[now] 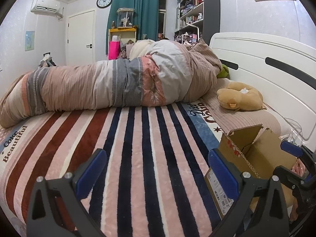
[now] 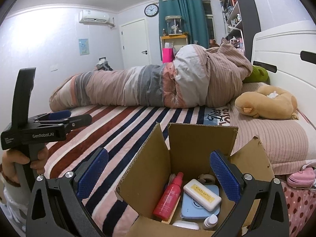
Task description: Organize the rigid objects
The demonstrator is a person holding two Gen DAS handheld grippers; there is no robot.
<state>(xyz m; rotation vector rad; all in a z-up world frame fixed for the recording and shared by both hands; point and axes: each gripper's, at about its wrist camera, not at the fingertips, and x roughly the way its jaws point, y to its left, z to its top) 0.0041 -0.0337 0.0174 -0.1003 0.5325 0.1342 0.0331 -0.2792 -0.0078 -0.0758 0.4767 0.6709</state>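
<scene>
An open brown cardboard box (image 2: 185, 158) stands on the striped plush blanket (image 2: 126, 122) of the bed, filling the lower centre of the right wrist view, its flaps standing up. Inside it lie a red plastic spray bottle (image 2: 168, 195) leaning against the left wall, a cream rectangular case with a yellow label (image 2: 202, 194) resting on a pale blue square device (image 2: 199, 207), a small white bottle with a clear cap (image 2: 210, 222) at the lower right, and a white rounded object (image 2: 185, 225) at the bottom edge, only partly seen.

The right claw (image 2: 159, 172) hangs over the box with its blue pads spread wide and nothing between them. In the left wrist view the same box (image 1: 254, 154) sits at the lower right, and the left claw (image 1: 157, 172) is likewise spread wide and empty above the blanket (image 1: 138, 148).

Seen from the right, the left claw (image 2: 65, 116) is at the left of the frame, gripped by a hand (image 2: 23, 165).

Behind lie a rolled striped duvet (image 2: 150, 86), a tan plush toy (image 2: 266, 102) on the ribbed beige pillow (image 2: 276, 138), and the white headboard (image 2: 286, 55).
</scene>
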